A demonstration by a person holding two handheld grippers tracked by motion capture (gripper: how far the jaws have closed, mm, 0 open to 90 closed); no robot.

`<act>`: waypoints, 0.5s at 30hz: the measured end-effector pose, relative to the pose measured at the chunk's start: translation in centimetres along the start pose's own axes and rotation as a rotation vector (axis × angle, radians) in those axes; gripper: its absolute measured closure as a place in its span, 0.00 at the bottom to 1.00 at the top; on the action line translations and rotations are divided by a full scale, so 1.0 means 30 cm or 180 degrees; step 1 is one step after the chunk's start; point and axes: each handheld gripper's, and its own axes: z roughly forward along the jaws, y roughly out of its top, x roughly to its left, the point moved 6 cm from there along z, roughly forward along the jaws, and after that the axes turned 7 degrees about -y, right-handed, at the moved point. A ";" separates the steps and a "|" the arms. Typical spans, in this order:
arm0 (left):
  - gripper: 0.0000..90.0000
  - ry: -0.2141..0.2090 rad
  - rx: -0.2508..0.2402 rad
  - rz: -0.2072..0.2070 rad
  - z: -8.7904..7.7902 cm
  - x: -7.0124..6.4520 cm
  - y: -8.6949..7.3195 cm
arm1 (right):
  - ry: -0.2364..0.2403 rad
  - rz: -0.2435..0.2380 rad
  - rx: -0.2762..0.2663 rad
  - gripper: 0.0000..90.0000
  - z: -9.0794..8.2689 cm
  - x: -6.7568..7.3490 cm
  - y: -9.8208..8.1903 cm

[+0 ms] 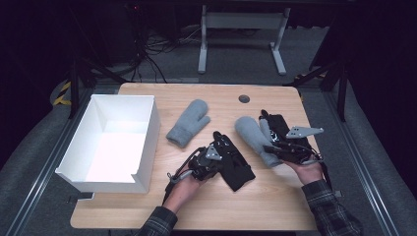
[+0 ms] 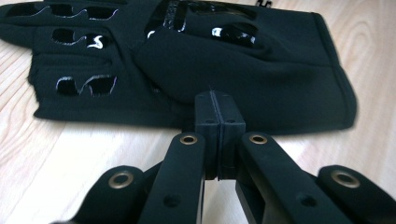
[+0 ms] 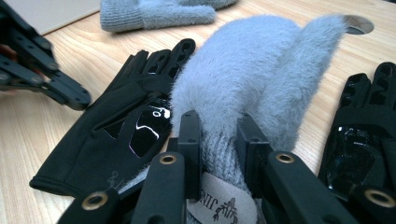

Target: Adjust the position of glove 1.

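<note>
Grey mitten (image 1: 253,133) at the right of the wooden table (image 1: 275,206), cuff clamped between the jaws of the right gripper (image 3: 218,140); a paper label on the cuff partly cut off at the bottom of the right gripper view. Long axis running from the cuff near the person's right hand (image 1: 309,170) up and leftward toward the table's far side, rounded tip pointing away from the person, thumb lobe alongside on the right. Lower part of the mitten hidden under the gripper body in the high view.

Left gripper (image 2: 215,109) with jaws pressed fully together, tips at the near edge of a black glove (image 2: 243,70); hard to tell whether any fabric is pinched. Glove flat on the table at centre, fingers pointing away, cuff toward the person, part of it covered by the gripper from above.

Second black glove (image 3: 369,126) just right of the mitten, mostly hidden beneath the right gripper from above. Second grey mitten (image 1: 189,122) well apart, mid-table. White open box (image 1: 147,128) at the left edge, overhanging the table.
</note>
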 end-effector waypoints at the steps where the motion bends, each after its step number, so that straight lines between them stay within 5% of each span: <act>1: 1.00 -0.0029 0.0002 -0.0013 0.011 0.008 0.009 | -0.0003 -0.0005 -0.0008 0.85 0.000 0.000 0.001; 15: 1.00 0.0108 -0.0122 -0.0084 0.101 0.106 0.131 | -0.0002 0.0003 -0.0042 0.85 -0.006 -0.002 0.010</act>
